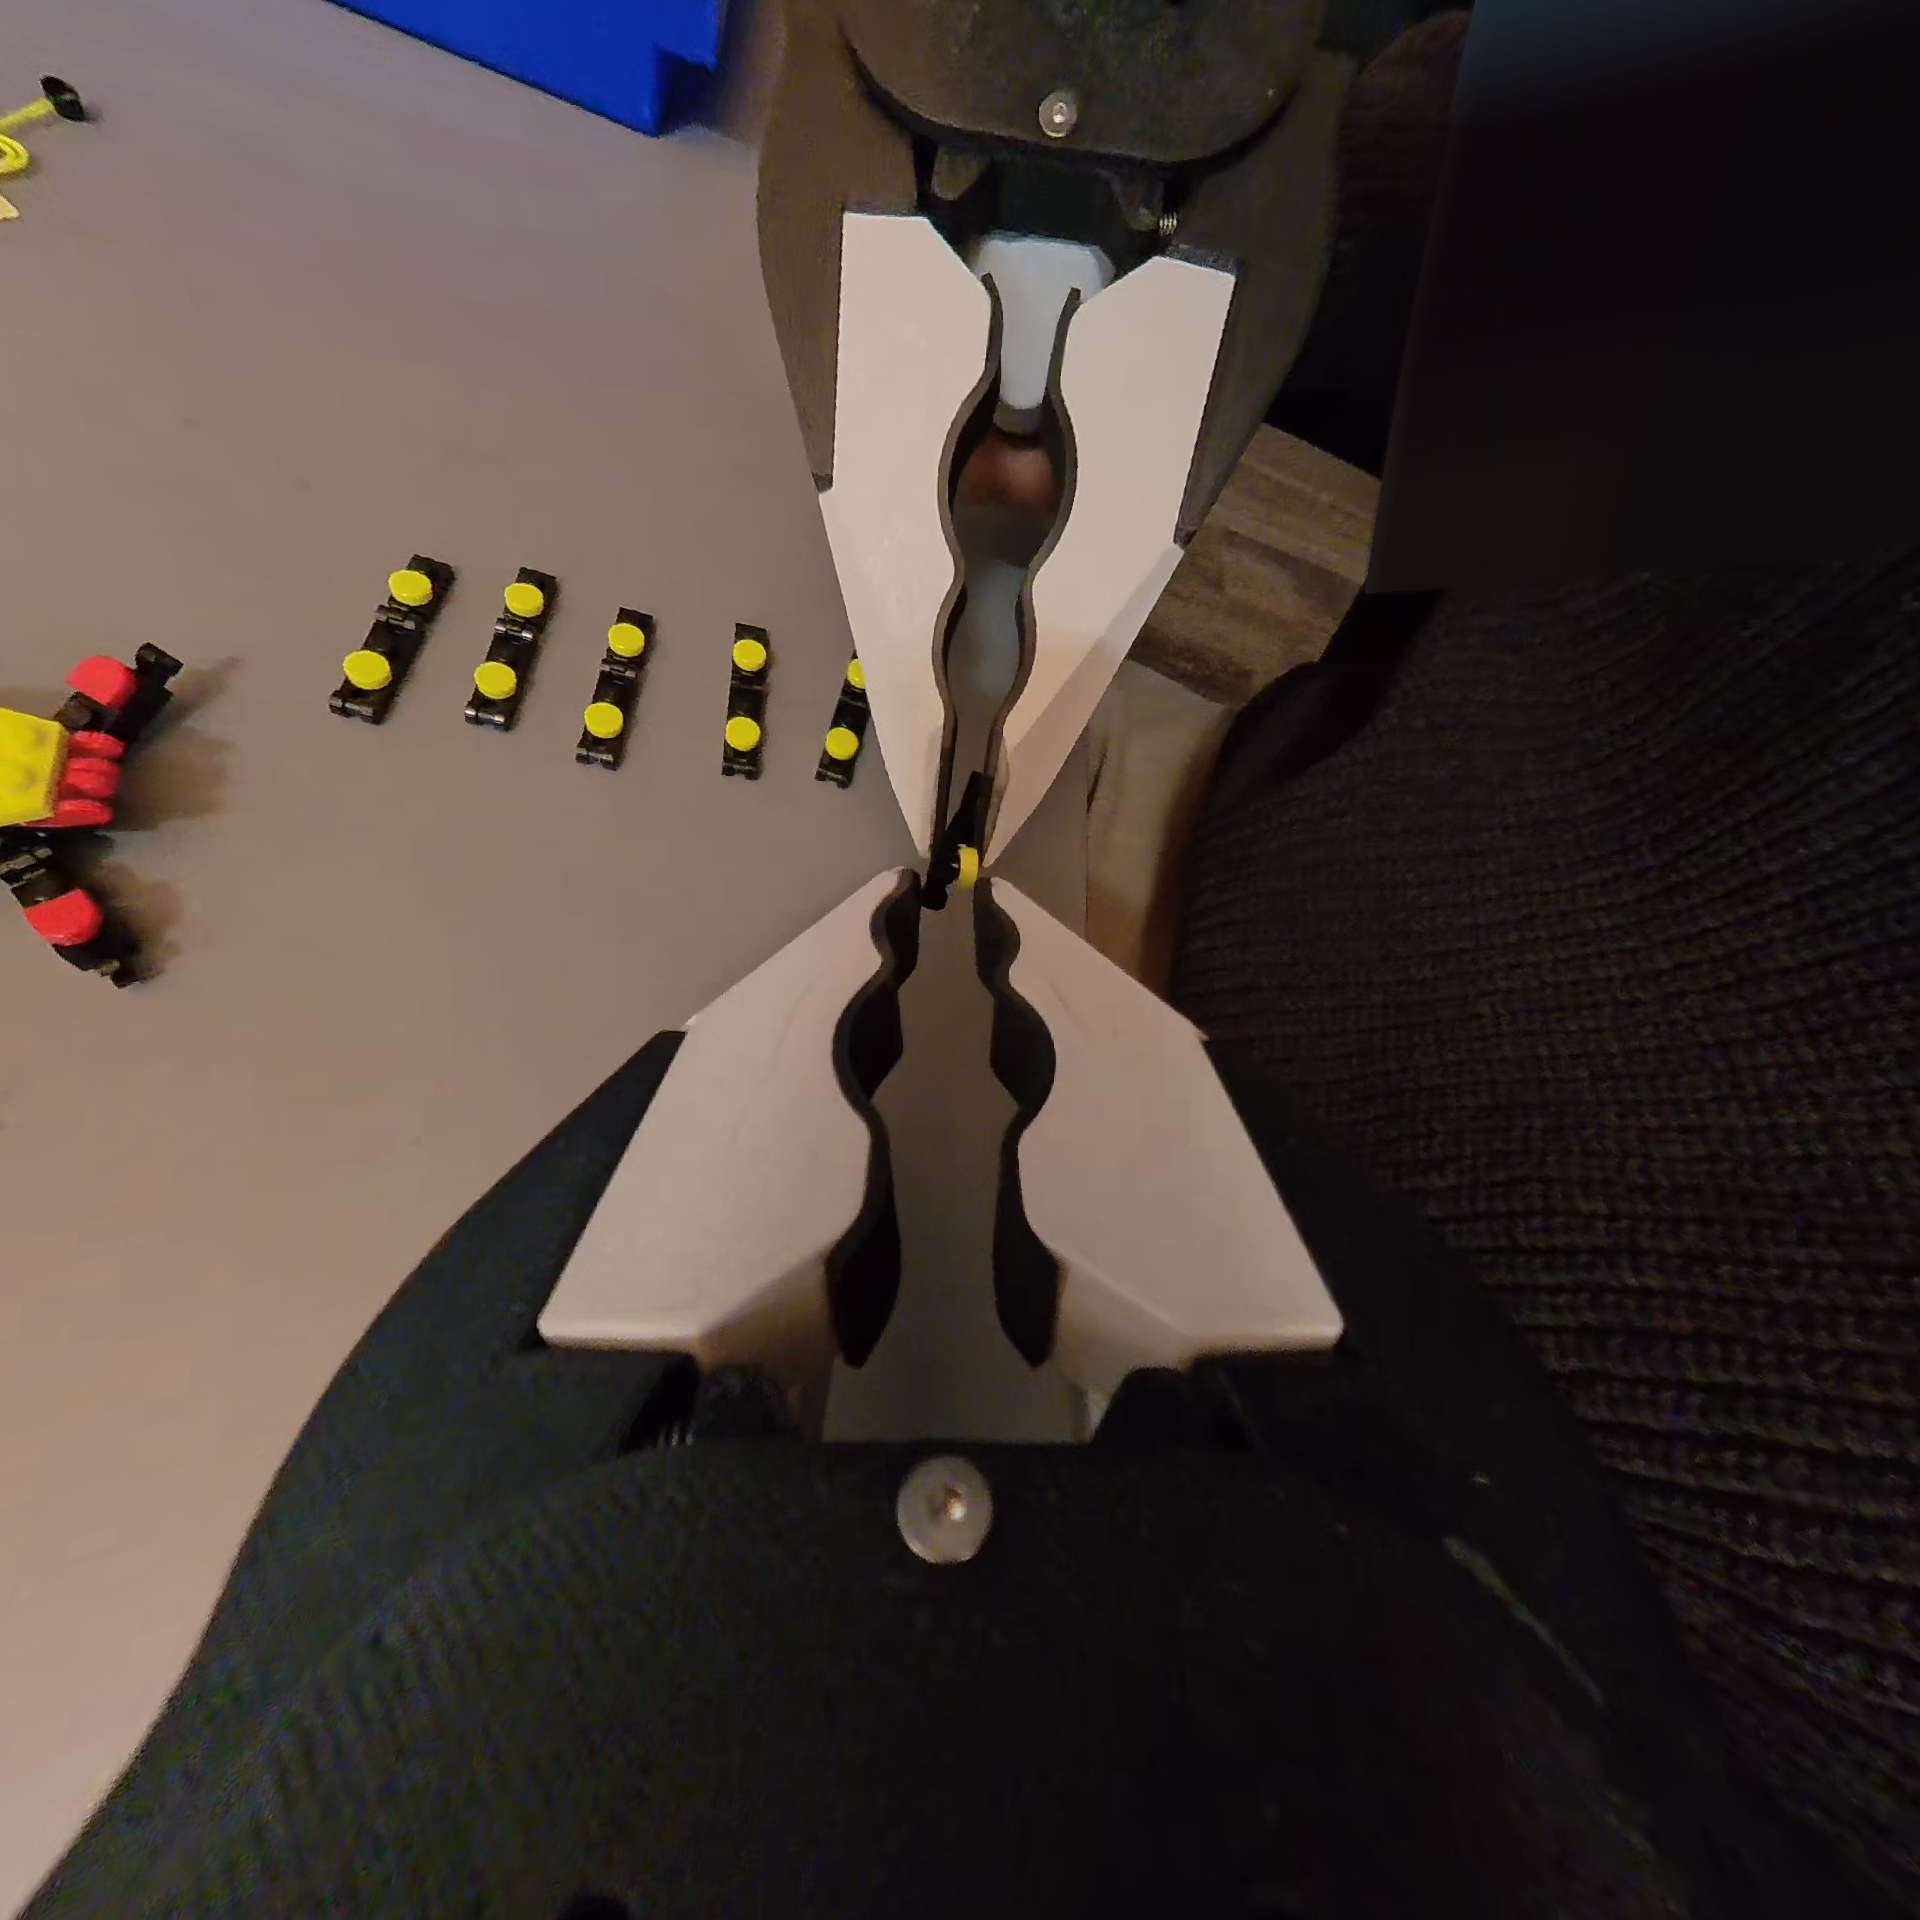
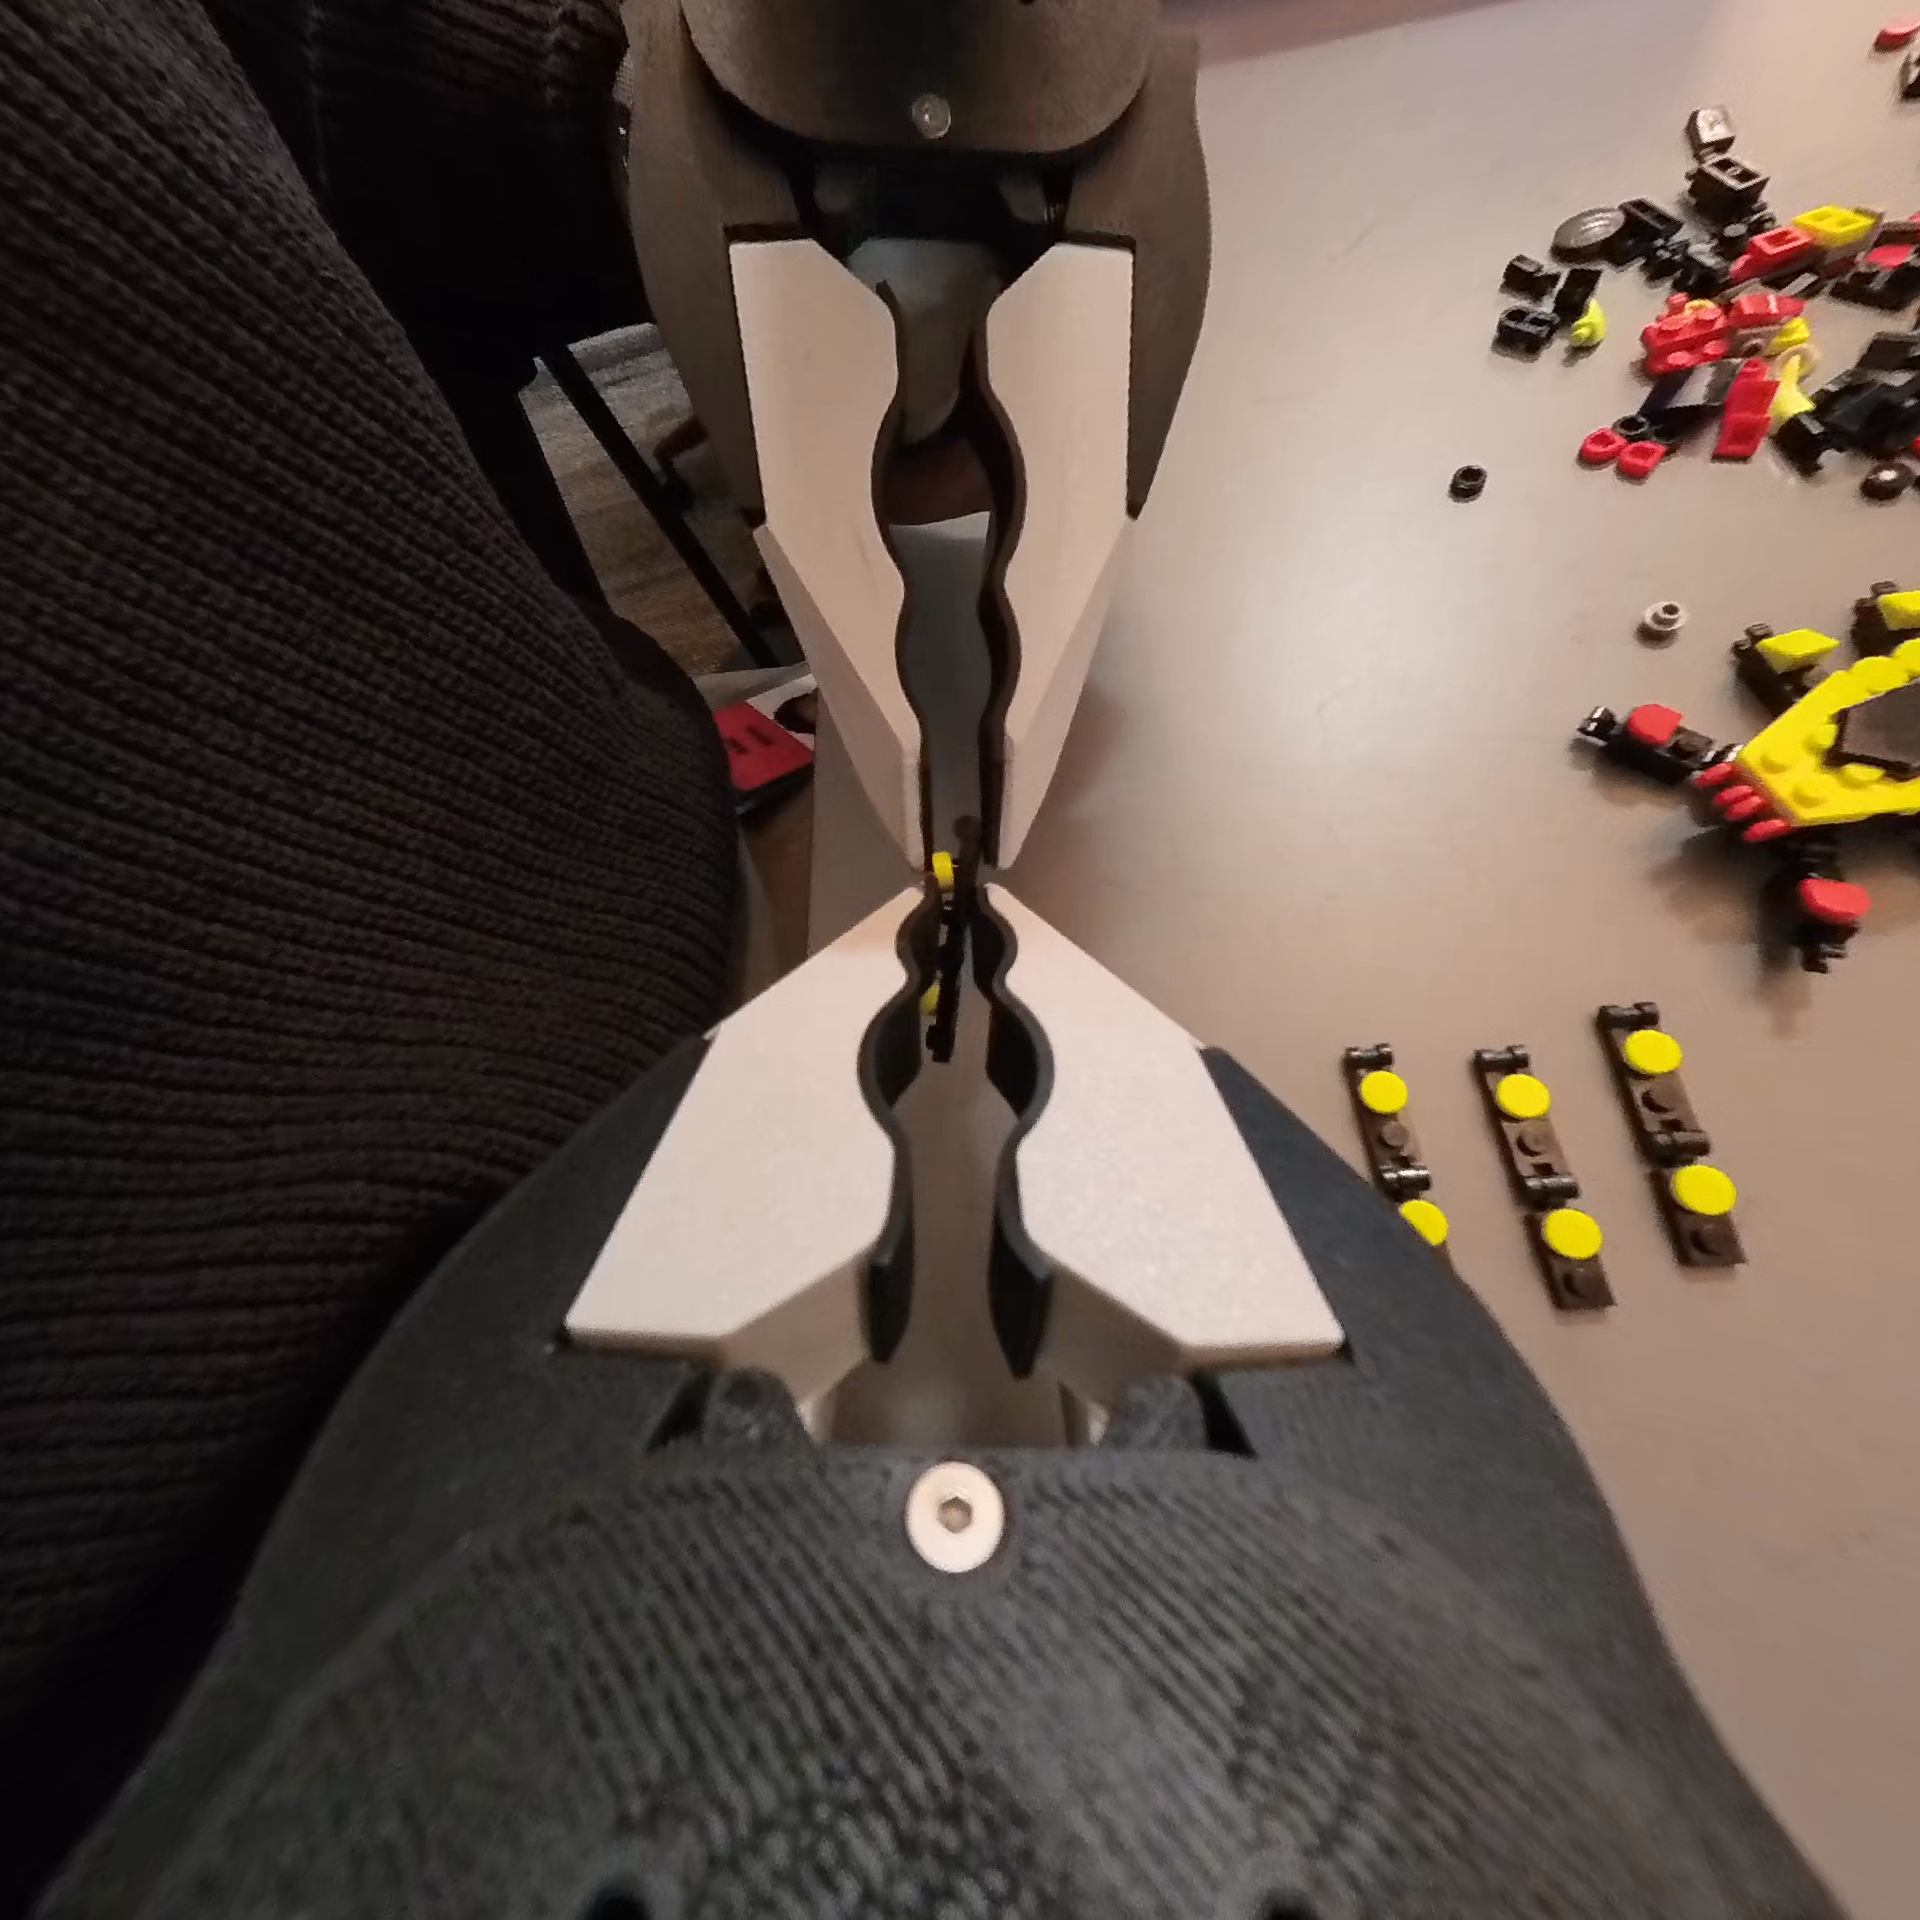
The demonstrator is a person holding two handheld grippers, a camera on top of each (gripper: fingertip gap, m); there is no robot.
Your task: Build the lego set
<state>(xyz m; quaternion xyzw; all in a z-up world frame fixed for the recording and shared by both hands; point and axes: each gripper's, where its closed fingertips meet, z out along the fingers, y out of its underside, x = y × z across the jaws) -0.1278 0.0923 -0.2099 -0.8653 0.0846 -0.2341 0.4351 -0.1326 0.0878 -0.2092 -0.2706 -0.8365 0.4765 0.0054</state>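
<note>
Tip to tip here: the left gripper [image 1: 948,883] and the right gripper [image 2: 951,902] meet nose-on above the near table edge [image 1: 1101,727], both pinching one slim black hinge strip with yellow studs [image 2: 943,977]. Its long axis runs straight along both sets of fingers, edge-on to each camera. In the right wrist view more of the strip sits inside the right jaws; the left has only its end. Finished strips [image 1: 499,649] lie in a row on the table.
</note>
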